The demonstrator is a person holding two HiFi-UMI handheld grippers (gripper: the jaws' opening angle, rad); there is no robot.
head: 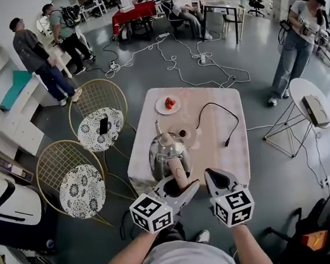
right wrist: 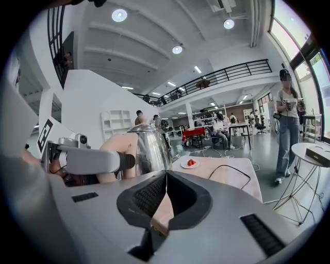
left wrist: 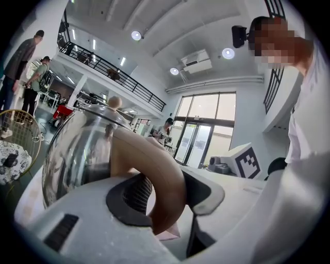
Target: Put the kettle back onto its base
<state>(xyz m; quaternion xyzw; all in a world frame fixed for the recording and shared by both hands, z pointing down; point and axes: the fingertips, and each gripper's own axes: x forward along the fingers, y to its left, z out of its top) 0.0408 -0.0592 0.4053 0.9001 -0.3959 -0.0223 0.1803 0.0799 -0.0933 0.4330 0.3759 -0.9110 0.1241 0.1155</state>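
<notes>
The step in hand is the carrying of the kettle [head: 167, 152] toward its base [head: 183, 134]. The left gripper [head: 180, 186] has its fingers [left wrist: 131, 198] clenched on the pale curved handle [left wrist: 165, 180], one on each side of it. The kettle is over the near left part of the bench [head: 217, 152], and the base, a small round piece with a dark centre, lies just behind it and a little to the right. I cannot tell whether the kettle stands on the cloth or is already lifted a little.

The right gripper [right wrist: 166, 185] is beside the left one, at the near edge of the bench. Its fingers are pressed together and there is nothing between them.

In my judgement the next move asks to lift the kettle, bring it forward and slightly right, centre its bottom over the base and lower it straight down. The black cord [head: 228, 114] runs on the right side, apart from this path.

The kettle has its lid on, with a round knob [left wrist: 114, 102] on top, so what is inside stays hidden. At the far side, a white plate [head: 162, 110] holds some small red fruits [head: 170, 102].
</notes>
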